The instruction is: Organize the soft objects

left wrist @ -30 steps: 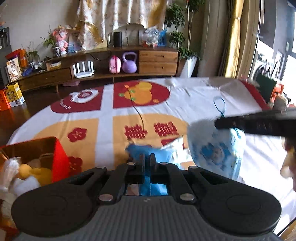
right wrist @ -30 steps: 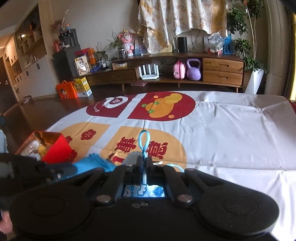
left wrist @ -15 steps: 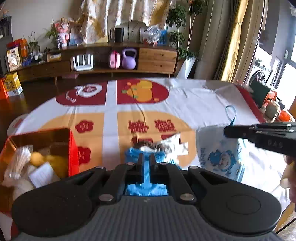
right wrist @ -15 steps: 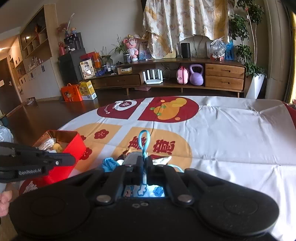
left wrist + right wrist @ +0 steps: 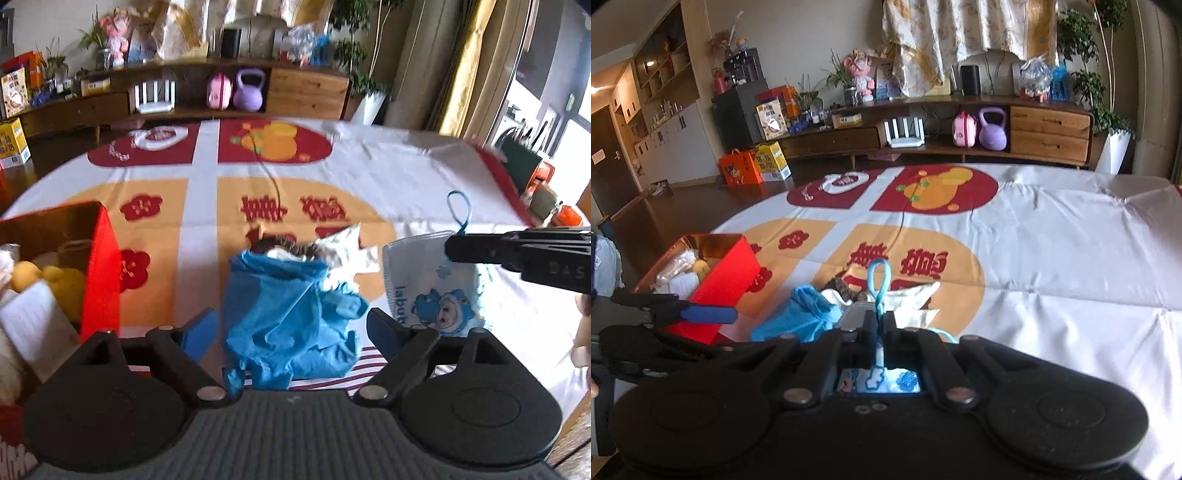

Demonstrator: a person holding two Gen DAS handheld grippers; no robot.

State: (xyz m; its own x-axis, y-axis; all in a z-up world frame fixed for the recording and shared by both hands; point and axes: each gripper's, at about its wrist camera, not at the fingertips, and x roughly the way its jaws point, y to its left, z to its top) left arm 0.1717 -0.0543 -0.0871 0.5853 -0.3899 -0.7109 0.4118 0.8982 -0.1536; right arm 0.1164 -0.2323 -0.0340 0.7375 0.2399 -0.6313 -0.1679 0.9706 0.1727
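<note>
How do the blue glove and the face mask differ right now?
The blue glove is plain, crumpled and lies loose on the tablecloth between the opening jaws of the left gripper. The face mask is white with a cartoon print, smooth, and pinched at its edge by the right gripper. Both are soft.

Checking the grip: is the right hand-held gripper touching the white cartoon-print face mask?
Touching. The left wrist view shows the right hand-held gripper clamped on the white cartoon-print face mask at its top edge.

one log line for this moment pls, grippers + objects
left gripper: opening, blue cloth between pads, unpinched | right gripper: shut on child's face mask | red box: left, holds soft items
</note>
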